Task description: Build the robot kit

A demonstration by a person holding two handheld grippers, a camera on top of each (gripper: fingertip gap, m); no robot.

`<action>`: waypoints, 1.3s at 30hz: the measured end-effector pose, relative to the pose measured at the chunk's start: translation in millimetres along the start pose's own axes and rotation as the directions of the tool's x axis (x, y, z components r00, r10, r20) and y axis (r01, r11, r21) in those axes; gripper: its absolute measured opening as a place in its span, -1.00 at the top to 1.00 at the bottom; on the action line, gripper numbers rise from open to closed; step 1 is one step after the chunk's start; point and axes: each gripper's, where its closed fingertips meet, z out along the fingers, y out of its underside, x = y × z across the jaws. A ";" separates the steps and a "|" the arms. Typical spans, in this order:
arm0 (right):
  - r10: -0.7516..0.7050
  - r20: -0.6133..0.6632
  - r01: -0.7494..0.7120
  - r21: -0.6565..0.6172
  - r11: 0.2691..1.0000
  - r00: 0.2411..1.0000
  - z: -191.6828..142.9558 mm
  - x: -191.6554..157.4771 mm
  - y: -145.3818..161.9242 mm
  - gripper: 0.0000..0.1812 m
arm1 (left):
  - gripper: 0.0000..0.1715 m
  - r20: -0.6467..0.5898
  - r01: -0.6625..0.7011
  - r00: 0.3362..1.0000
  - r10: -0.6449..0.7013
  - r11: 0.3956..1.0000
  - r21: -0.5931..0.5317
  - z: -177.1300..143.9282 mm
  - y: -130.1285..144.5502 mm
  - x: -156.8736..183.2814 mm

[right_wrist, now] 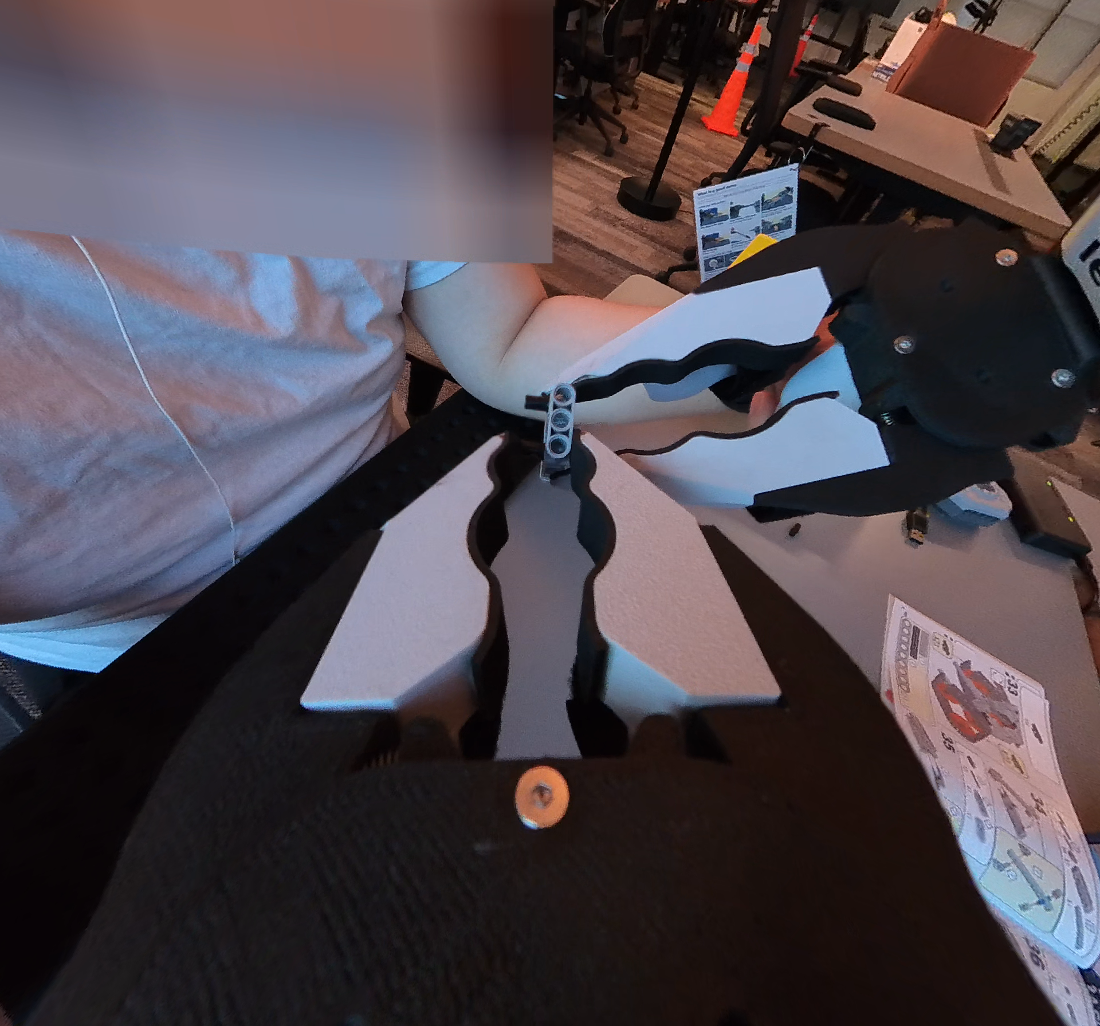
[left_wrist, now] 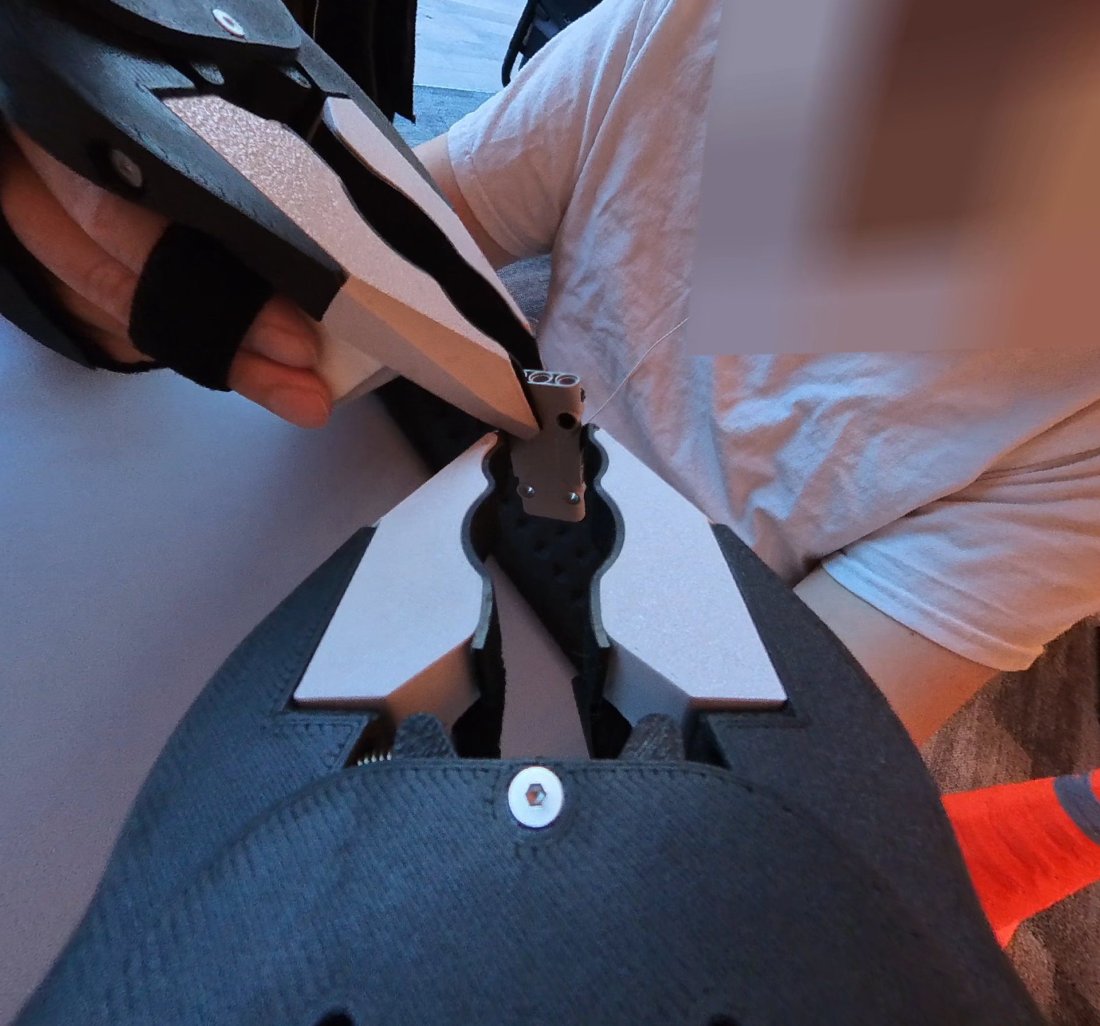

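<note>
**Matt plastic, bright screws, creased cloth**

The left tongs (left_wrist: 544,450) have a rough, ribbed black printed-plastic body and smooth matt pale fingers (left_wrist: 416,598) with black edging. A shiny metal screw (left_wrist: 536,798) sits in the housing. The small grey beam (left_wrist: 552,450) looks like hard plastic, matt. The bench (left_wrist: 119,521) is smooth and dull. The instruction sheet (right_wrist: 988,759) is paper. The shirt (left_wrist: 684,283) is creased cloth.

Left gripper (left_wrist: 544,450) and right gripper (right_wrist: 550,456) clamped shut, tips meeting.
</note>
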 end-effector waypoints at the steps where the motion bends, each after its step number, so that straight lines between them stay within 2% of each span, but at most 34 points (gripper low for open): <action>1: -0.001 -0.003 0.001 -0.003 1.000 1.000 0.3 0.7 0.6 0.82 | 0.74 0.003 0.002 1.000 -0.002 1.000 -0.003 -0.1 0.6 -0.4; 14: -0.071 -0.001 0.071 0.001 0.997 0.997 0.2 1.9 3.5 0.83 | 0.74 0.012 0.005 1.000 -0.005 1.000 -0.013 -0.6 1.3 -1.6; 19: 0.044 0.020 -0.044 0.010 0.999 0.999 0.6 3.2 3.4 0.82 | 0.74 0.004 0.024 1.000 -0.024 1.000 0.000 -2.6 2.0 -1.8; 23: 0.013 -0.007 -0.013 -0.009 1.000 1.000 6.5 1.2 -2.1 0.56 | 0.74 -0.006 0.037 0.999 -0.037 0.999 0.001 -1.2 2.4 -3.0; 29: 0.033 -0.010 -0.033 -0.046 0.998 0.999 12.3 2.3 -2.4 0.82 | 0.74 -0.007 0.042 0.999 -0.042 0.999 -0.018 1.6 4.7 -3.2; 33: -0.011 -0.021 0.009 -0.075 0.997 1.000 11.1 3.2 0.9 0.83 | 0.74 0.003 0.048 0.999 -0.048 0.999 -0.014 0.3 5.5 -6.0; 36: -0.043 0.016 0.044 -0.083 0.996 0.999 13.6 -1.7 5.6 0.84 | 0.74 -0.015 0.051 0.999 -0.052 0.997 -0.049 6.0 10.0 -6.8; 39: 0.069 0.008 -0.069 -0.005 0.998 0.998 11.2 7.7 -0.8 0.82 | 0.74 -0.033 0.050 0.998 -0.050 0.999 -0.001 -1.1 6.6 -5.7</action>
